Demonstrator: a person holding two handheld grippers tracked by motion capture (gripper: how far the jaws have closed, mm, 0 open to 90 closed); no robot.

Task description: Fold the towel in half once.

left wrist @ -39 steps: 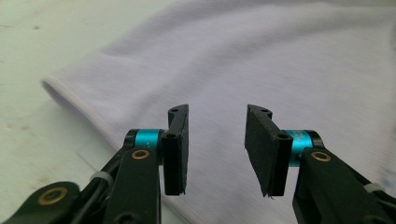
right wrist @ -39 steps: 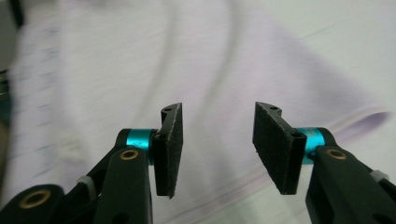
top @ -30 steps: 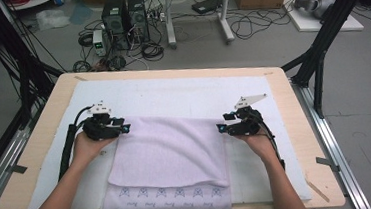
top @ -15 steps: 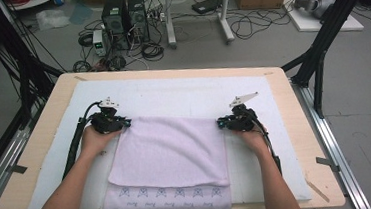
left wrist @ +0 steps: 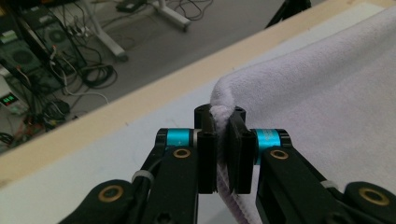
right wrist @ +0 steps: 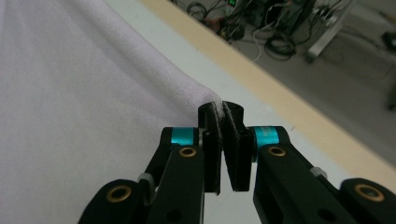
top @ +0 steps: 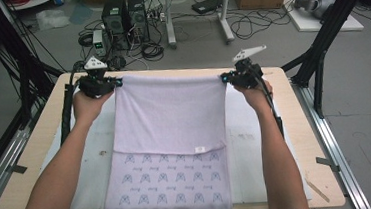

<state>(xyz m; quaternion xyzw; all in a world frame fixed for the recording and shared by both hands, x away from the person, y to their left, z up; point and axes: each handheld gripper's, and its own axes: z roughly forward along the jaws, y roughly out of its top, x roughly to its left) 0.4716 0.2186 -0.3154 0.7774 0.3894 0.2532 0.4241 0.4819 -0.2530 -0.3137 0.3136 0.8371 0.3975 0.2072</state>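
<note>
A pale lilac towel (top: pixel 169 116) is stretched out flat over the table, its plain side up over most of its length. Its near part shows a blue printed pattern (top: pixel 172 183) and hangs over the table's front edge. My left gripper (top: pixel 114 83) is shut on the towel's far left corner (left wrist: pixel 223 112), near the table's far edge. My right gripper (top: pixel 224 78) is shut on the far right corner (right wrist: pixel 212 105). Both corners are pinched between the black jaws, and the far hem runs taut between them.
A white mat (top: pixel 256 134) covers the wooden table (top: pixel 36 146). Beyond the far edge the floor holds computer towers (top: pixel 123 11), cables and desk legs. Black frame posts (top: pixel 324 38) stand at both sides. A metal rail (top: pixel 338 157) runs along the right side.
Both grippers have moved away from the person toward the far edge, pulling the towel's folded-over layer open and flat. The patterned part is now exposed at the near end.
</note>
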